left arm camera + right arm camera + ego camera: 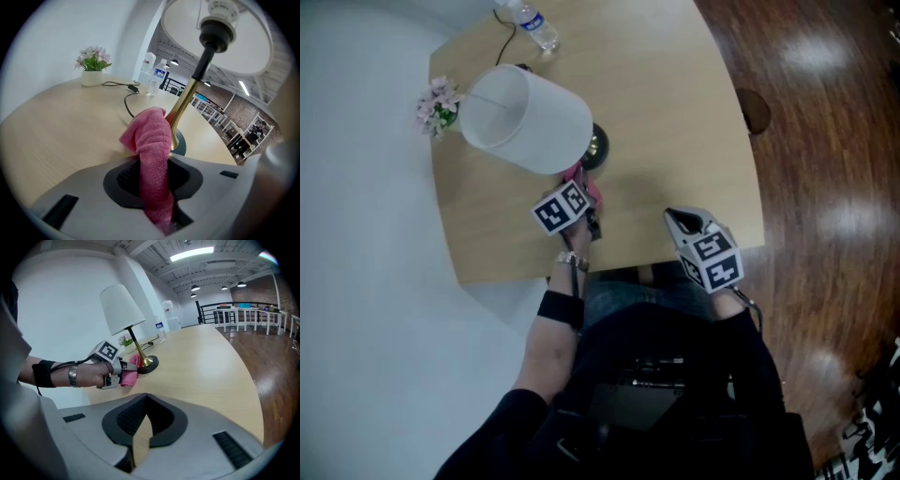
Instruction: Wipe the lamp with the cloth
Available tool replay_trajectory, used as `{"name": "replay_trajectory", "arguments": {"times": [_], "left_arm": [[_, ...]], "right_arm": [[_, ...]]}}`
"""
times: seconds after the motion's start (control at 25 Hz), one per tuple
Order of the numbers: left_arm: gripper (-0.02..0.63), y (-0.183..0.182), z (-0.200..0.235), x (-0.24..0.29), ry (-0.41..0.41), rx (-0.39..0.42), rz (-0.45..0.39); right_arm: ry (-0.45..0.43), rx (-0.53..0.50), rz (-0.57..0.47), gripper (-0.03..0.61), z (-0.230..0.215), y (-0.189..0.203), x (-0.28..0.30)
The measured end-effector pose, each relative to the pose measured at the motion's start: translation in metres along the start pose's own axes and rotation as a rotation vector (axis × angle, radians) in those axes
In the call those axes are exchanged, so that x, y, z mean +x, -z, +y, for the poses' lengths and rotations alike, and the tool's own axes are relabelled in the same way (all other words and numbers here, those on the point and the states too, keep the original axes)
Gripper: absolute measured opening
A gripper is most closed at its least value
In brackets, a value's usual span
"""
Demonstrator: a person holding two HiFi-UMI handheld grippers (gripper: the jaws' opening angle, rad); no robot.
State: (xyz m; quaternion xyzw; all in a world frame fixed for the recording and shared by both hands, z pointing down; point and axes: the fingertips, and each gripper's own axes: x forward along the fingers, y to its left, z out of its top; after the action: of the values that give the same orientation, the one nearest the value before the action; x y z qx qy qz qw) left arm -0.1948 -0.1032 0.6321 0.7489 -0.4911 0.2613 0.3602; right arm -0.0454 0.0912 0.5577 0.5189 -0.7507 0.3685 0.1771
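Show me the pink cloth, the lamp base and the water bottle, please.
pink cloth (pixel 152 140), left gripper view, its folded middle
lamp base (pixel 150 365), right gripper view, its dark round foot
water bottle (pixel 539 29), head view, its clear body

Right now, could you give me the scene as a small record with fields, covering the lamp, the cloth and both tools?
Lamp: white-shaded table lamp with brass stem and dark round base, standing on light wooden table
Cloth: pink microfibre cloth, appears to touch the lower stem, just above the base
Left tool: shut on the cloth
Right tool: shut, empty, apart from the lamp
Also on table: clear plastic bottle, small pot of pink flowers, black cord
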Motion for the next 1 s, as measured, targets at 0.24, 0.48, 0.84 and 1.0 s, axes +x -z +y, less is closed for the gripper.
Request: {"name": "replay_trajectory", "arguments": {"times": [0.24,0.48,0.84,1.0], "left_arm": [[0.110,0.016,-0.031,0.001,0.077,0.068,0.062],[0.109,0.026,-0.063,0.011,0.186,0.084,0.113],[0.109,-0.011,-0.121,0.037,0.208,0.359,0.023],[0.109,-0.016,-0.091,0.041,0.051,0.496,-0.019]], "right_arm": [[0.008,-0.003,0.043,0.011,-0.004,-0.005,0.006],[0.058,0.016,0.044,0.011,0.000,-0.019,-0.003],[0.124,0.033,0.033,0.011,-0.008,-0.013,-0.026],[0.080,0.005,0.067,0.011,-0.016,-0.008,-0.022]]}}
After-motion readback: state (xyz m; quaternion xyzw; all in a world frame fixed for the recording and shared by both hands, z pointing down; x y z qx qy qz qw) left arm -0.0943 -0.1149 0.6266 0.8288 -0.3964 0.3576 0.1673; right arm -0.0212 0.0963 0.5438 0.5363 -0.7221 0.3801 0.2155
